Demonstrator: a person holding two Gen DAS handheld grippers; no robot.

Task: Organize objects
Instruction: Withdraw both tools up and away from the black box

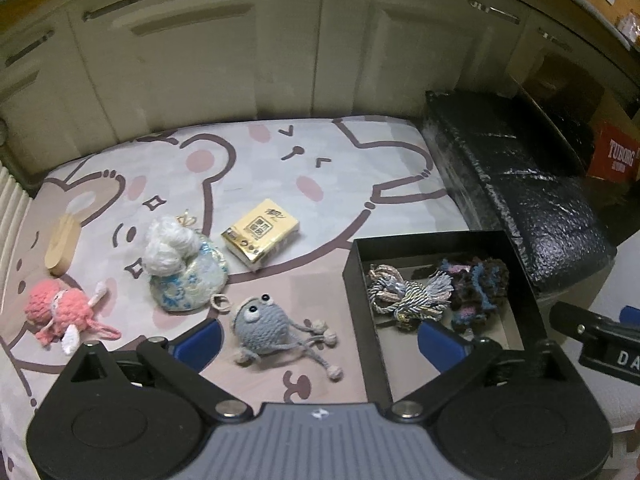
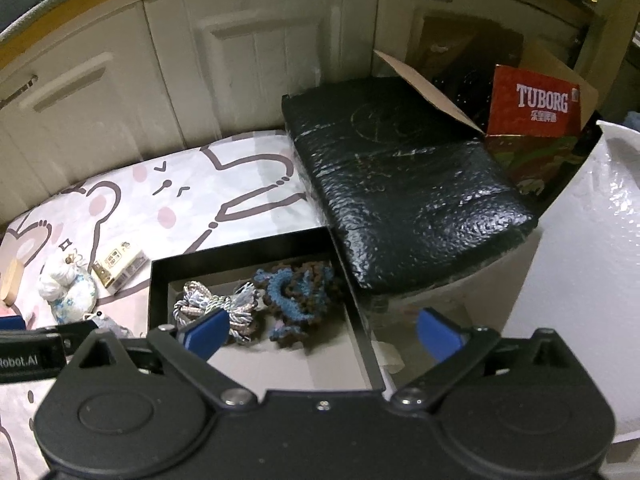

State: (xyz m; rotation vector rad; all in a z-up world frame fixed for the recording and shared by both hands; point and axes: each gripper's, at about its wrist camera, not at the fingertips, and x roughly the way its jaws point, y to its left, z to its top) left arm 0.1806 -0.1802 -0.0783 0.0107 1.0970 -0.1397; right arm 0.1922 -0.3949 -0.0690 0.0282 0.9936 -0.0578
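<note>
We look down on a low surface covered by a pale cartoon-bear cloth [image 1: 260, 168], with cream cabinet doors [image 1: 200, 60] behind it. We take the open black box [image 1: 440, 240] as our landmark. It sits at the cloth's right edge, and a black foam-wrapped block [image 1: 520, 184] lies just beyond its far right corner.

Inside the box we count 2 items already stored: a silver-blue twisted cord tassel [image 1: 404, 292] toward its left and a dark crocheted piece with blue trim [image 1: 476, 288] toward its right, the 2 touching.

Outside, all left of the box, 5 items remain. Nearest it lies a grey crocheted octopus [image 1: 268, 332]. Farther left sit a yellow tissue pack [image 1: 260, 234], a blue-patterned pouch with a white fluffy top [image 1: 184, 268], a pink crocheted doll [image 1: 60, 308] and, farthest, a pale wooden piece [image 1: 60, 248].

The left gripper [image 1: 320, 342] hovers with fingers spread wide, empty, straddling the octopus and the box's near left wall. The right gripper [image 2: 320, 332] hangs over the box's near right corner, also spread and empty.

We judge the job under halfway: 2 stored, 5 left, with the octopus the likely next pick.
</note>
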